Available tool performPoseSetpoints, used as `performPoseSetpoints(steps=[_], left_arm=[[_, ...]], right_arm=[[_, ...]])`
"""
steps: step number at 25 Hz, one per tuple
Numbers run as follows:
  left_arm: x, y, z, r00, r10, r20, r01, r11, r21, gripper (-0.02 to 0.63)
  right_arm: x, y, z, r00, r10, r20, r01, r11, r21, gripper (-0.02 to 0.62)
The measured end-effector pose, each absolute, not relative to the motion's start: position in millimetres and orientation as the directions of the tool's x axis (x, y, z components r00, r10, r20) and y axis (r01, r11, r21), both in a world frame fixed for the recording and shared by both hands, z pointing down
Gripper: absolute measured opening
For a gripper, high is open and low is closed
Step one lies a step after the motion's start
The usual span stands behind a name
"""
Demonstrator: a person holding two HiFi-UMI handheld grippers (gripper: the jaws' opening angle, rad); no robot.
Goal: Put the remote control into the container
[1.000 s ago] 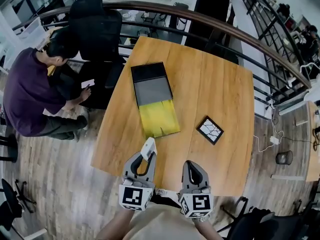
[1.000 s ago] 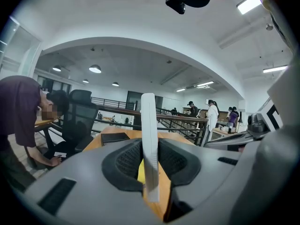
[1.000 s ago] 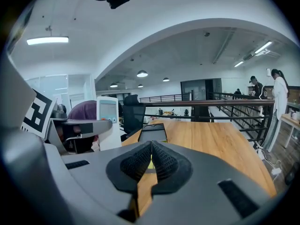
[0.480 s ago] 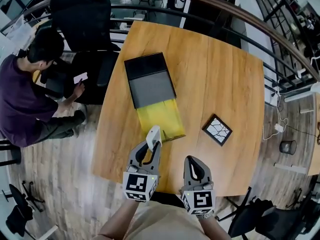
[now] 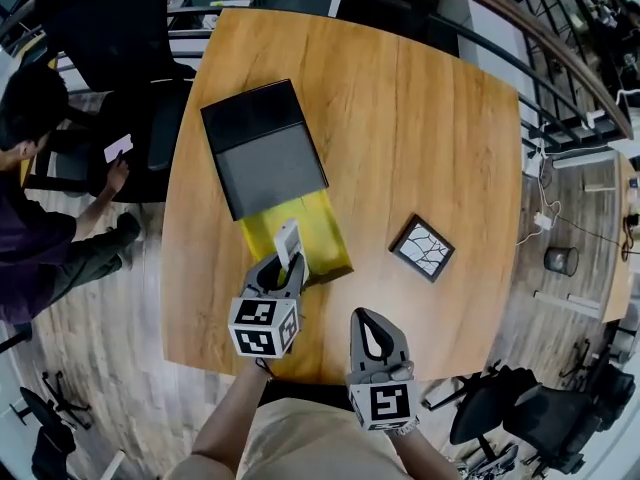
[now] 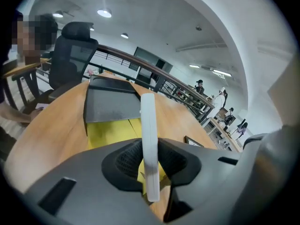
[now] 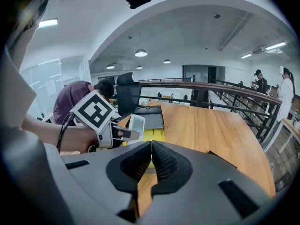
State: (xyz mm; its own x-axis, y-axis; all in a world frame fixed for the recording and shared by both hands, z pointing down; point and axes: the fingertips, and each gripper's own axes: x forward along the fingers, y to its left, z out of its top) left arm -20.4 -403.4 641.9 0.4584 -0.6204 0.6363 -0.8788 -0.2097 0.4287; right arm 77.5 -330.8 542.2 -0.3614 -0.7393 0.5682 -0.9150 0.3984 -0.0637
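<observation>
The one white remote control (image 5: 288,243) is clamped on its edges in the left gripper (image 5: 281,268), its long axis running out along the jaws toward 12 o'clock. It hangs over the near yellow end (image 5: 322,230) of the single long container (image 5: 262,153), whose dark grey part lies on toward 11 o'clock. So the left gripper is nearer. The right gripper (image 5: 366,320), at 5 o'clock, is closed and empty. One crack-patterned square tile (image 5: 422,248) sits at 3 o'clock.

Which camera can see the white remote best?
The right gripper view: the remote faces the camera, its front showing, held in the left gripper. The left gripper view shows only its thin edge; the head view shows it small, from above.
</observation>
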Motion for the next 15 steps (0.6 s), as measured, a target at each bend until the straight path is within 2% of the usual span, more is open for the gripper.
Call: performPoseSetpoints(steps=[9,15], left_arm=[[-19.3,-413.0,701.9,0.484,-0.518,0.706,-0.839,-0.045,0.542,0.100],[-12.8,-414.6,710.8,0.458,-0.494,0.739,-0.868,-0.070,0.491,0.100]], right_arm=[[83.7,-348.2,557.0,-0.332,-0.735,0.591,-0.929,0.365,-0.068,0.018],[75.7,-348.5,562.5,-0.343,-0.720,0.604,-0.921,0.385,-0.064,0.018]])
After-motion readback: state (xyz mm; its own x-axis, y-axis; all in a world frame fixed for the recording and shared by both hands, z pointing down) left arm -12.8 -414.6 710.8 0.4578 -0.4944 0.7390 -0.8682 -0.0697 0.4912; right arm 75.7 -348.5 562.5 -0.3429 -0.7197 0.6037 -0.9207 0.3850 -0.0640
